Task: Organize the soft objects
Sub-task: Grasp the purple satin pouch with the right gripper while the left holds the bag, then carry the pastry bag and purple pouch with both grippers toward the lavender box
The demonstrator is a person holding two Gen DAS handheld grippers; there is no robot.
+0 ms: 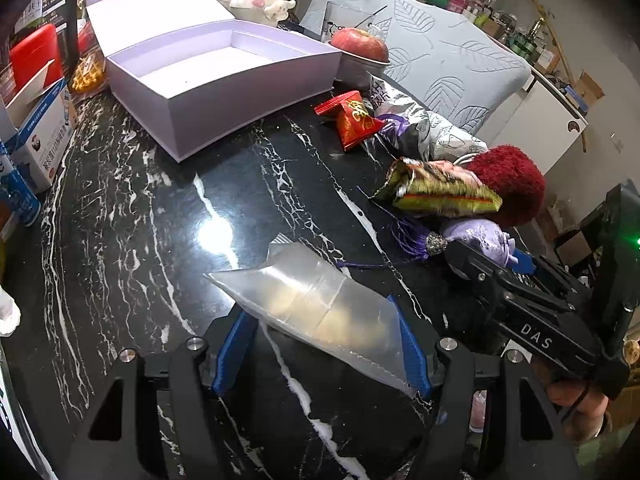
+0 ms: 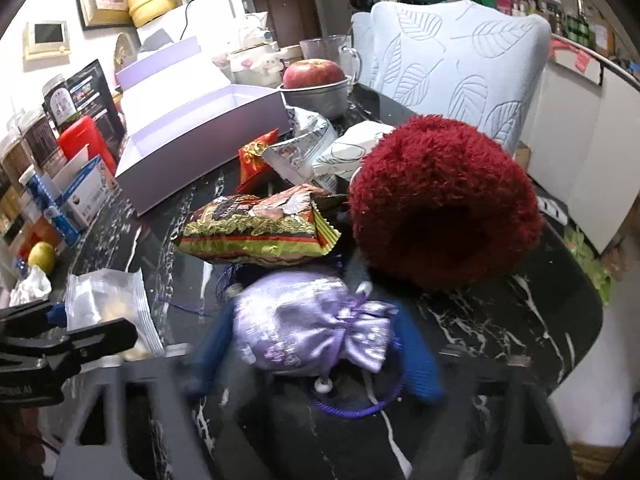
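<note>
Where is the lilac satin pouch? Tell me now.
In the right wrist view, the lilac satin pouch sits between the right hand-held gripper's blue fingers, just below the snack bag.

1 lavender box (image 1: 224, 80), 1 apple (image 1: 359, 43), 3 snack pkts, 1 clear bag (image 1: 316, 304), 1 purple pouch (image 2: 308, 326), 1 red fuzzy ball (image 2: 440, 204).

"DAS" in white on right tongs (image 1: 516, 258) body.

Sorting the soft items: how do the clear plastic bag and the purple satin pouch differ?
The clear plastic bag is see-through, showing pale pieces inside; the purple satin pouch is opaque and shiny. The bag lies flat; the pouch is plump and tied with a cord. Each sits between a gripper's blue fingers on the black marble table.
</note>
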